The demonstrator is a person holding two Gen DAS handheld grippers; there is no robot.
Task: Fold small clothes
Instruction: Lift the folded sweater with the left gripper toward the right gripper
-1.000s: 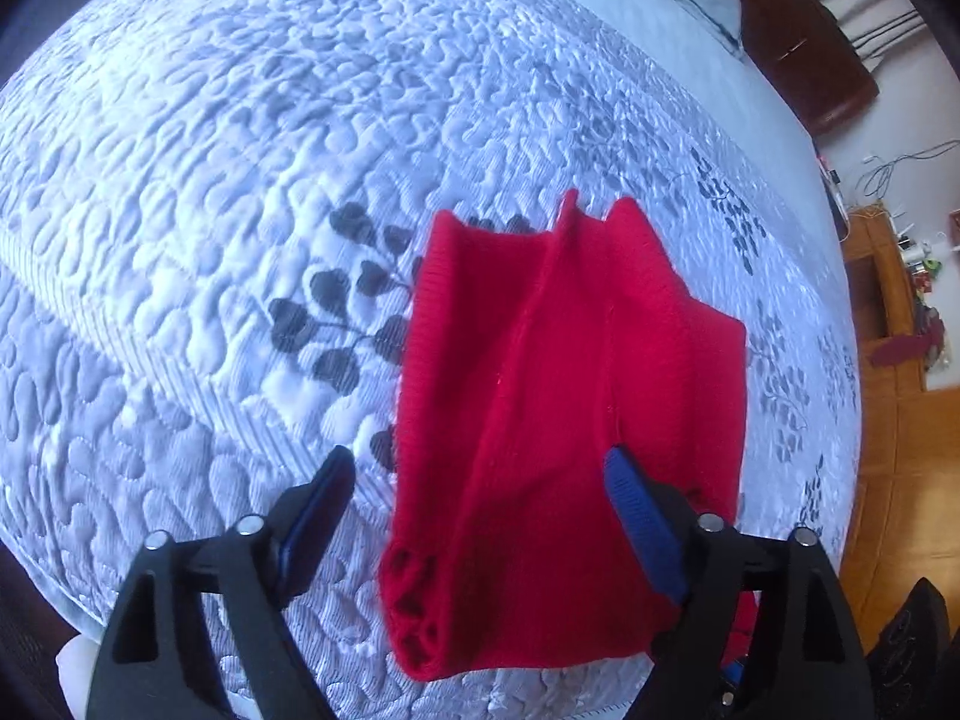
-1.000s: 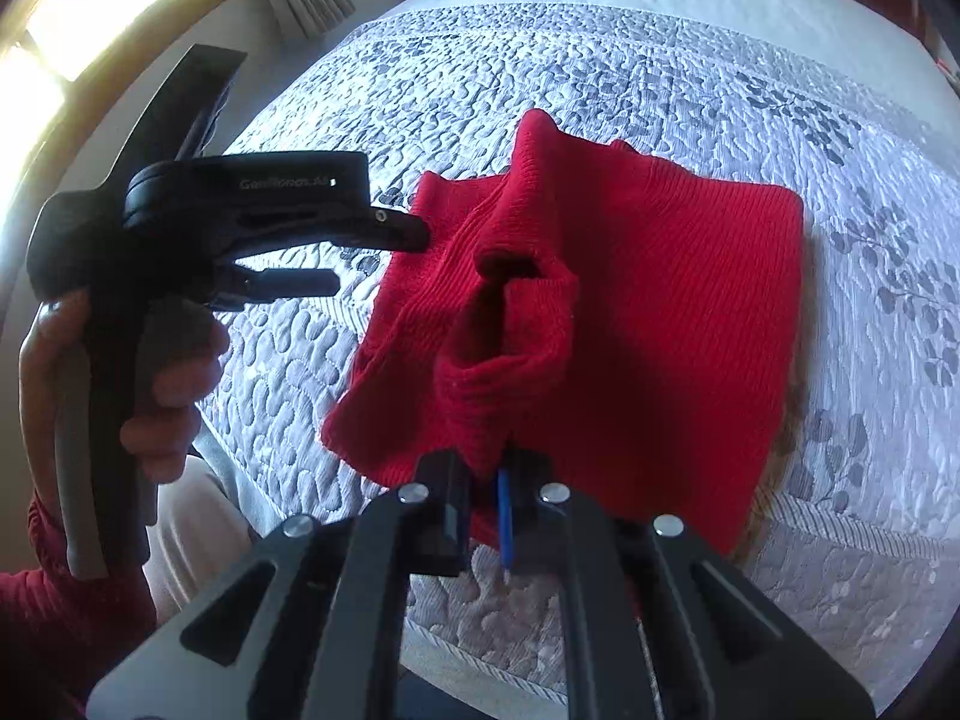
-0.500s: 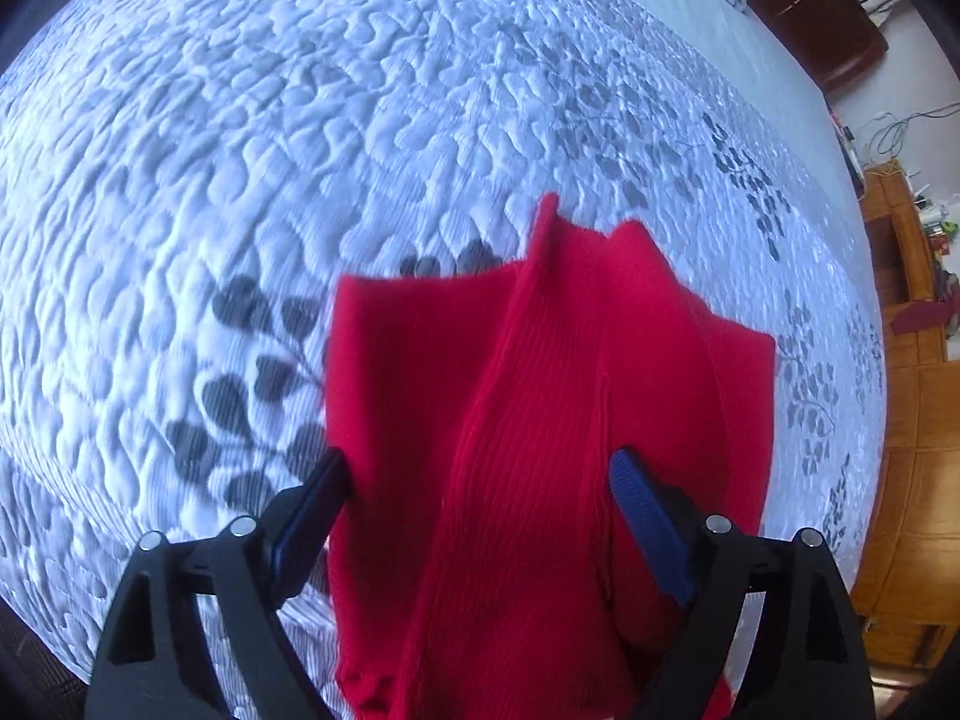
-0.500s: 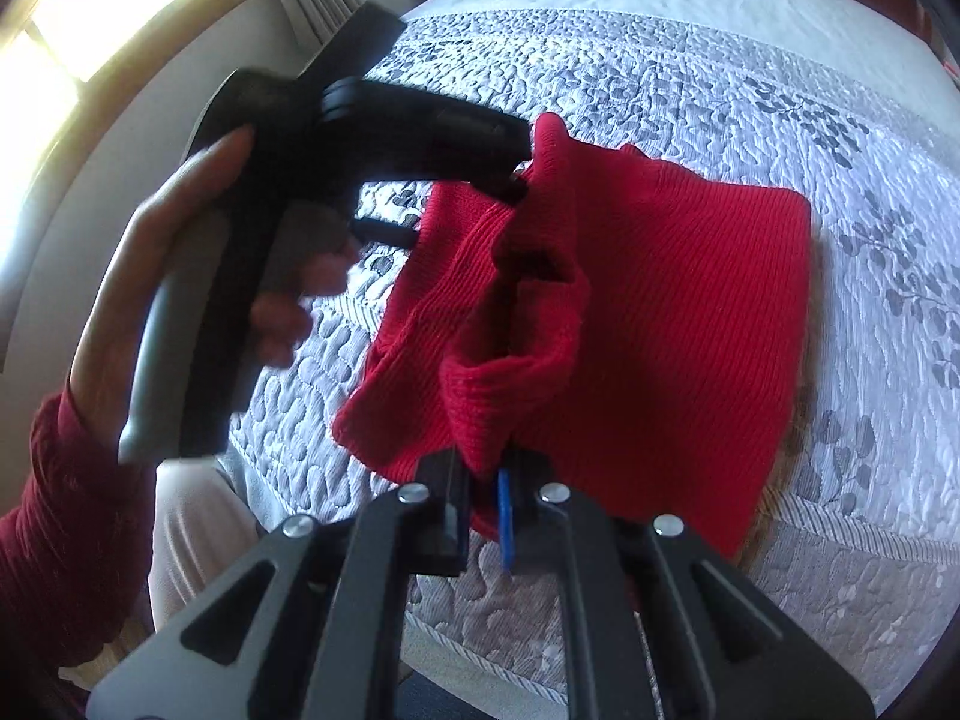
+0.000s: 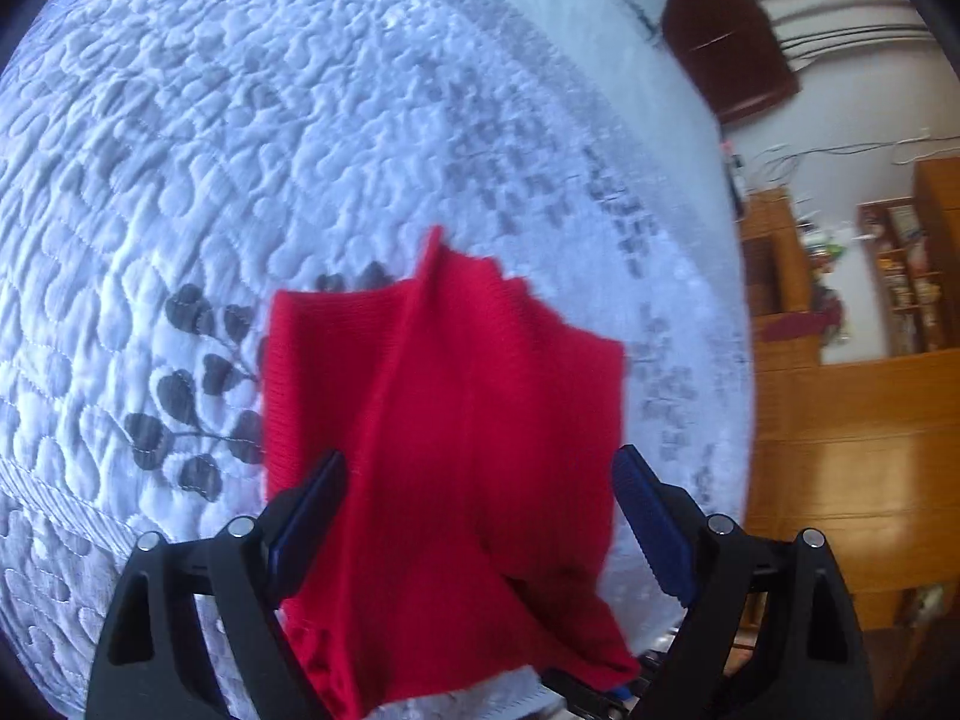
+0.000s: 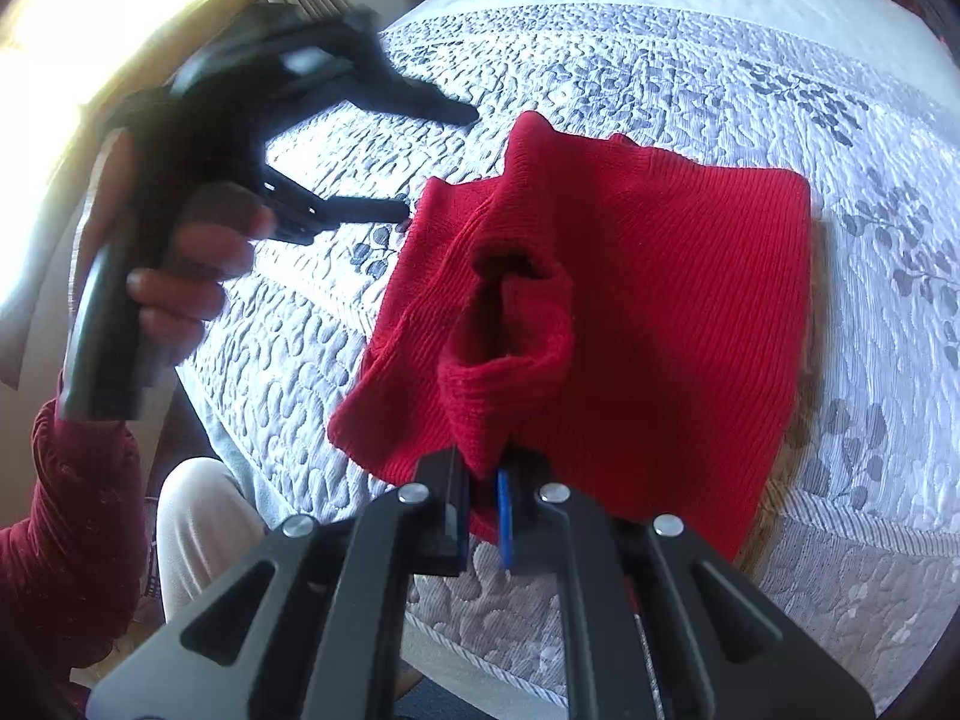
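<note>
Red ribbed knit garment (image 6: 630, 312) lies on a white quilted bedspread with grey leaf prints (image 6: 720, 78), close to the near edge of the bed. Most of it is spread flat, with its right side forming a straight edge and its far end rising to a small peak. A tubular part of the knit, open at its far end like a sleeve or cuff, is lifted off the flat part and runs toward the camera in the right wrist view.

Right gripper (image 6: 483, 516), black with 2 blue-lined fingers, is clenched on the near end of that tube, the jaws nearly together with the red fabric pinched between them.

Left gripper (image 5: 477, 516), also black with blue pads, has its jaws spread wide. In its own view the red garment shows between the 2 fingers, which do not press on it. In the right wrist view it hovers over the bedspread just left of the garment's far left corner, its lower finger close to that corner; whether it touches I cannot tell. A hand (image 6: 180, 276) in a dark red sleeve (image 6: 66, 516) grips its handle.

Wooden shelving (image 5: 894, 282) stands beyond the bed on the right.
</note>
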